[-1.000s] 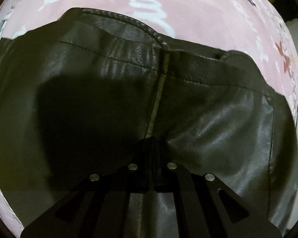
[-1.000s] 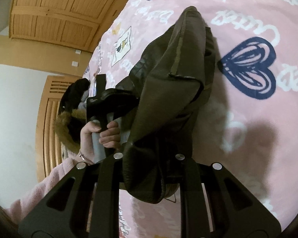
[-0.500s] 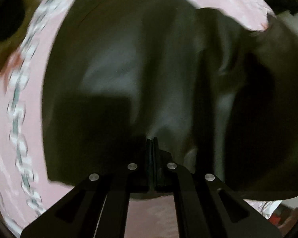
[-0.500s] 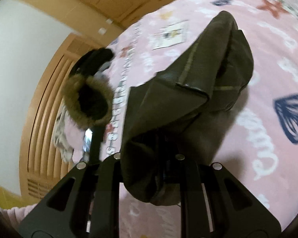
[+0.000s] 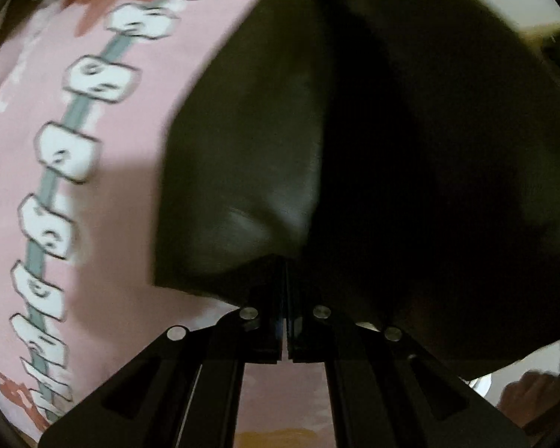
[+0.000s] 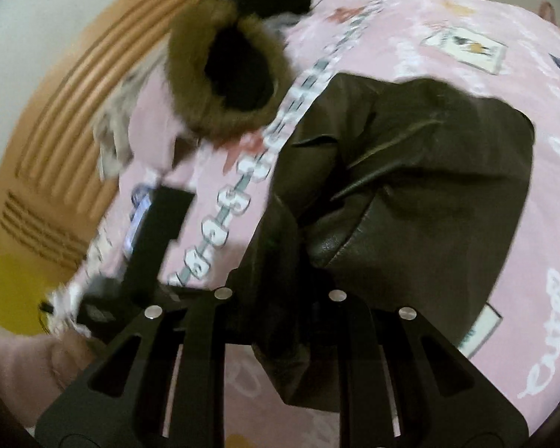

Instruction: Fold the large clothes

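A dark brown leather jacket (image 6: 422,186) lies bunched on the pink printed bedspread (image 6: 466,30). My right gripper (image 6: 280,298) is shut on a fold of the jacket, which drapes over and hides the fingertips. In the left wrist view the jacket (image 5: 373,149) fills the middle and right, held up off the bedspread (image 5: 112,224). My left gripper (image 5: 284,272) is shut on its edge, jaws pressed together. The left gripper's black body (image 6: 156,239) shows at the left of the right wrist view.
A fur-trimmed hooded coat (image 6: 227,67) lies at the head of the bed, with grey cloth (image 6: 119,123) beside it. A wooden headboard (image 6: 74,119) and white wall stand behind. A hand (image 5: 526,399) shows at the lower right of the left wrist view.
Both grippers have swung the jacket across the bed toward the headboard. The heart print has left the right view; the fur hood and letter stripe have come into view.
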The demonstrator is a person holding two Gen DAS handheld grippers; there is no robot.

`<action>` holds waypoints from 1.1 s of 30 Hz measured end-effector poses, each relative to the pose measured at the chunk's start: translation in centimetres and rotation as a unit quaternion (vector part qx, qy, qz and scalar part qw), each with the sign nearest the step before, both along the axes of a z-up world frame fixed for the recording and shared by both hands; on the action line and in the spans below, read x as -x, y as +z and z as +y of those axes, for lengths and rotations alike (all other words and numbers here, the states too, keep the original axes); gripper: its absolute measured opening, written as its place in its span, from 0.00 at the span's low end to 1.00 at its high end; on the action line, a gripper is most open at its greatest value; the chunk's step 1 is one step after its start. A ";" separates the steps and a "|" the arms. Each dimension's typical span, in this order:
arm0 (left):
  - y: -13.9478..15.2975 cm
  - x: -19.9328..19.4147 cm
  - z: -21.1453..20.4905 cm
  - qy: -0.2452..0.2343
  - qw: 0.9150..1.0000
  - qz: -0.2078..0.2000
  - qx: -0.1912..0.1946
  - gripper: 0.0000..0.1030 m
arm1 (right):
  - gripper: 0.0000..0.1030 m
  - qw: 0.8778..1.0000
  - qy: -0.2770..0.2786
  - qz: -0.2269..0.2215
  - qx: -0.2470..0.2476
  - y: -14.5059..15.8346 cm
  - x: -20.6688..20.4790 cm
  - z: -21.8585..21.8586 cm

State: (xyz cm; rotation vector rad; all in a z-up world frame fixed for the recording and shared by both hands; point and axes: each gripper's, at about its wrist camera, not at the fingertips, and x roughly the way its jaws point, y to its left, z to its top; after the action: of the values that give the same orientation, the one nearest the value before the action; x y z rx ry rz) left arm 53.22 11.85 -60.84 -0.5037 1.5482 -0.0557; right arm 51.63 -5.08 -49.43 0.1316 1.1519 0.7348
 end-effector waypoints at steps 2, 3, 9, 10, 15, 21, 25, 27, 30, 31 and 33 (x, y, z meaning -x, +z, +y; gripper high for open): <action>-1.1 -0.7 2.0 0.024 1.000 0.008 0.013 0.01 | 0.15 1.000 0.016 0.003 0.016 -1.2 0.6 1.9; -1.7 -1.3 3.0 0.040 0.999 0.012 0.023 0.01 | 0.15 0.999 0.023 -0.001 0.029 -1.7 1.0 2.8; -0.2 -4.7 6.7 0.051 0.998 -0.016 0.023 0.01 | 0.15 0.993 0.055 -0.034 0.102 -4.5 2.2 6.5; 0.9 -5.5 7.1 0.040 0.999 -0.028 0.014 0.01 | 0.15 0.991 0.060 -0.041 0.112 -4.7 2.4 6.8; 5.2 -7.3 4.6 -0.016 0.997 -0.065 0.028 0.01 | 0.16 0.981 0.075 -0.075 0.160 -7.1 3.7 9.4; 5.8 -9.3 0.8 -0.122 0.989 -0.061 0.056 0.01 | 0.47 0.978 0.050 -0.124 0.160 -8.0 5.6 9.4; 3.1 -9.6 -1.7 -0.162 0.986 -0.033 0.017 0.01 | 0.55 0.973 0.061 -0.154 0.160 -7.7 7.0 9.7; 1.4 -9.5 -2.5 -0.175 0.984 -0.020 -0.024 0.01 | 0.55 0.978 0.051 -0.143 0.140 -7.4 6.8 8.7; -0.2 -8.8 -2.7 -0.186 0.982 -0.011 -0.029 0.01 | 0.55 0.985 0.037 -0.129 0.112 -5.9 7.1 6.8; -0.3 -8.6 -2.6 -0.186 0.982 -0.011 -0.026 0.01 | 0.55 0.987 0.031 -0.118 0.101 -5.4 7.2 5.8; -0.3 -8.5 -2.6 -0.183 0.983 -0.011 -0.023 0.01 | 0.55 0.992 0.017 -0.094 0.079 -4.4 7.0 3.8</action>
State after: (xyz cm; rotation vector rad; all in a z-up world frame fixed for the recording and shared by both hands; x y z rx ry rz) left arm 61.67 9.28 -61.18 -0.1749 1.5997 -0.3066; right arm 44.59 -1.28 -53.88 -0.0890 1.0290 0.6680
